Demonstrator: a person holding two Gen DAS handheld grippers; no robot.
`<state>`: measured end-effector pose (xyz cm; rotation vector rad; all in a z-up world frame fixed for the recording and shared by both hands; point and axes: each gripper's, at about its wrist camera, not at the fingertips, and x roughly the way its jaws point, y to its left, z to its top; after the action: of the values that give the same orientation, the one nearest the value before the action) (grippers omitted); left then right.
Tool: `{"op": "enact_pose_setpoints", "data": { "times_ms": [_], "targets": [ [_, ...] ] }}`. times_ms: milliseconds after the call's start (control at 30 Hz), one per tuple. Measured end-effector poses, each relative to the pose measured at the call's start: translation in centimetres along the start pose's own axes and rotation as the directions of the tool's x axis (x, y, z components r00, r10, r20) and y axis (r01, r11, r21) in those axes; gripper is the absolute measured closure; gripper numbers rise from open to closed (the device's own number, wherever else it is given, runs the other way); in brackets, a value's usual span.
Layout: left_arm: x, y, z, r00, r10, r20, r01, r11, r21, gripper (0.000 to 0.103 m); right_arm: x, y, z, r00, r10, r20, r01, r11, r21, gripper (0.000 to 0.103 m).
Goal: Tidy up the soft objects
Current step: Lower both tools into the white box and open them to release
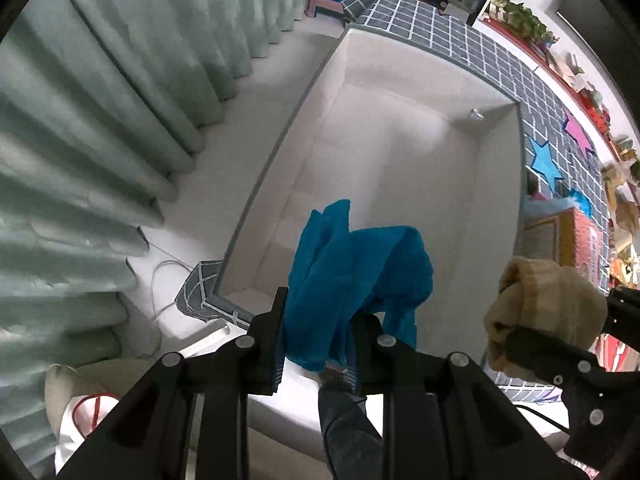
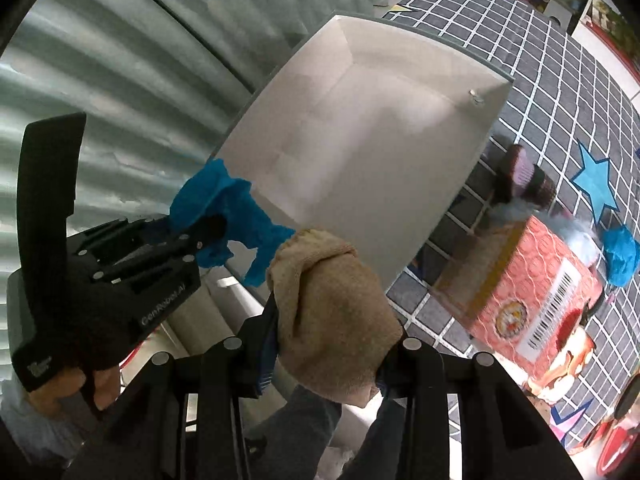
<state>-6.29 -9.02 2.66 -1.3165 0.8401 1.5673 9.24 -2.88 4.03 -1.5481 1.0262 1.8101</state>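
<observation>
My left gripper (image 1: 320, 320) points down and is shut on a crumpled blue cloth (image 1: 360, 264), which hangs over the near end of a white open box (image 1: 400, 140). In the right wrist view the same gripper (image 2: 200, 232) holds the blue cloth (image 2: 224, 208) at the left rim of the box (image 2: 360, 140). My right gripper (image 2: 328, 356) is shut on a rolled tan cloth (image 2: 336, 312) just short of the box's near edge. From the left wrist view, that tan cloth (image 1: 544, 304) and the right gripper (image 1: 576, 320) sit at the right.
The box stands on a grey grid mat (image 2: 540, 80) with blue star shapes. Beside it on the mat lie a red printed carton (image 2: 540, 292), a brown and pink sock (image 2: 528, 176) and another blue cloth (image 2: 622, 256). A pale green curtain (image 1: 100, 140) hangs along the left.
</observation>
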Motion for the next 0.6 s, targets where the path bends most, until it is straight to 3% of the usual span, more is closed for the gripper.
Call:
{"op": "enact_pose_setpoints", "data": {
  "times_ms": [600],
  "targets": [
    [1.8, -0.5, 0.6, 0.999, 0.027, -0.023, -0.027, 0.999, 0.032, 0.076, 3.3, 0.5, 0.7, 0.998, -0.003, -0.060, 0.003, 1.000, 0.002, 0.063]
  ]
}}
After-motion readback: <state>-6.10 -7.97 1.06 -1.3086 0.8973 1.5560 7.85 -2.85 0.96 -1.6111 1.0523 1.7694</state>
